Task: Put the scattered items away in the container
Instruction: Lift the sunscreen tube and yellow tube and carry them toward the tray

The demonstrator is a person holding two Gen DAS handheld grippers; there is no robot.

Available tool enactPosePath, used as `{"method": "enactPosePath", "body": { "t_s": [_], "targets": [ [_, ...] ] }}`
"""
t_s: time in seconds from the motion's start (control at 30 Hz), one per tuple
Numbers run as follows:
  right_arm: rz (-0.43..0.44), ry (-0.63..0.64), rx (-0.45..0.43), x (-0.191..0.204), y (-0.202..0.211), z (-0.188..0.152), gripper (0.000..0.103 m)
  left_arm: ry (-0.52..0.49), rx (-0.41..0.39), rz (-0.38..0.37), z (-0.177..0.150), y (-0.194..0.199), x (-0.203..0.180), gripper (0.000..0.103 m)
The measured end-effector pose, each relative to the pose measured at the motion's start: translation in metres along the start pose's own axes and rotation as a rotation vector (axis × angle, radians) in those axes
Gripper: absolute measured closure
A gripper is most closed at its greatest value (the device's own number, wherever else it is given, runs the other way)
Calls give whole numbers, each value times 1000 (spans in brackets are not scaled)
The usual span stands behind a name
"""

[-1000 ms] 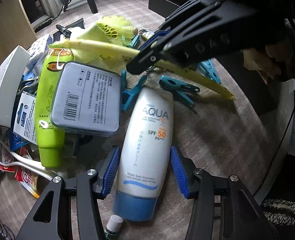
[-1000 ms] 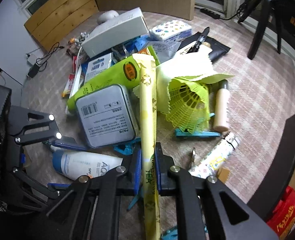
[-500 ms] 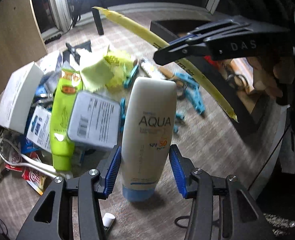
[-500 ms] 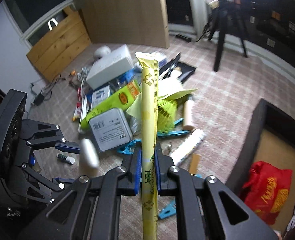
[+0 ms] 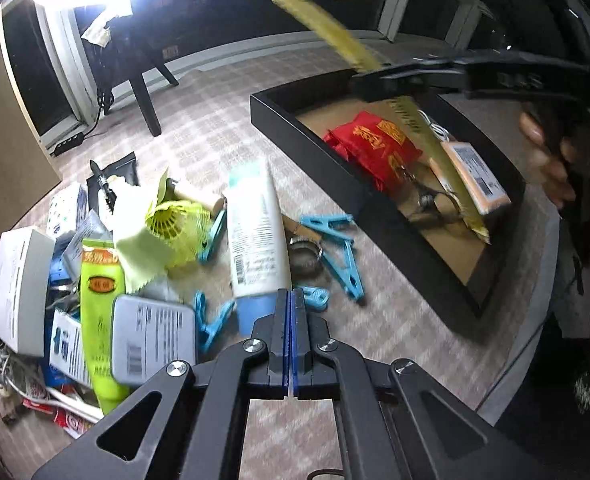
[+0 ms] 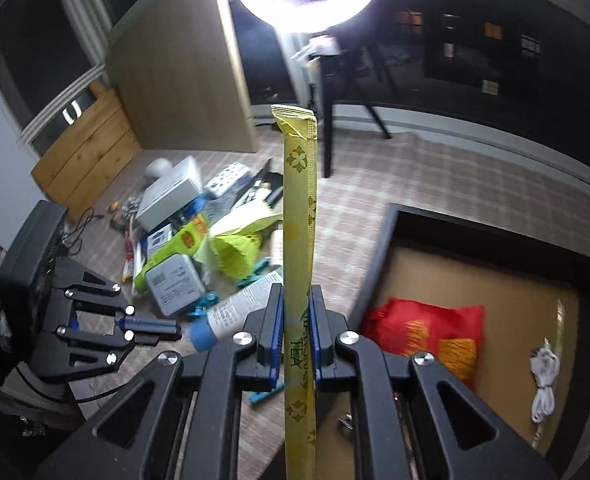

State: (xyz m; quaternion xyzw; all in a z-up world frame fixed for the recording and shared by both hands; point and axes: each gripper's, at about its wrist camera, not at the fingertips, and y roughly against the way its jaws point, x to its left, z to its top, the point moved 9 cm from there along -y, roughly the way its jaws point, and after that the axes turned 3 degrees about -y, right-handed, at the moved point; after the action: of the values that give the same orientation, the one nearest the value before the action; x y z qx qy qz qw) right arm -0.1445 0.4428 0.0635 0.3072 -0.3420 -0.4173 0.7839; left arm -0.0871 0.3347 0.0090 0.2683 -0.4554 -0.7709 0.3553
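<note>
Sunscreen tube (image 5: 257,236) dropped from left gripper (image 5: 291,344); jaws just snapped together, empty; tube lies on floor beside black container (image 5: 359,196). Smooth, slippery: regrip mid-body. Right gripper (image 6: 296,332) pinches light, floppy tea stick (image 6: 299,216) low down, near container.

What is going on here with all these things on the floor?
A person is tidying clutter from the carpet into a black box. The right gripper is shut on a long yellow tea packet, held up near the box. The left gripper has just closed on nothing; a white tube lies on the carpet before its tips. A red bag is already inside.
</note>
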Motion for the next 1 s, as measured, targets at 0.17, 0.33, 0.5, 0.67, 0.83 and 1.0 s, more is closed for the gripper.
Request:
{"method": "enactPosePath", "body": {
  "t_s": [0.17,0.33,0.5,0.67,0.83,1.0],
  "targets": [
    [-22,-45,-3,-21,6,-5,92,25,31,27,13,-20,4,88],
    [-36,-67,-3,-35,9,-8,92,15,68,77,29,-43,8,60],
    [-50,-87,-6,-47,12,-10,92,-8,123,95,40,-66,14,59],
    [-55,-103,-4,-56,10,-12,92,17,178,110,42,-85,22,56],
    [-58,-122,-4,-64,10,-14,92,24,187,111,41,-95,24,58],
    [-68,-149,-16,-77,16,-16,92,55,148,92,40,-81,27,59]
  ]
}}
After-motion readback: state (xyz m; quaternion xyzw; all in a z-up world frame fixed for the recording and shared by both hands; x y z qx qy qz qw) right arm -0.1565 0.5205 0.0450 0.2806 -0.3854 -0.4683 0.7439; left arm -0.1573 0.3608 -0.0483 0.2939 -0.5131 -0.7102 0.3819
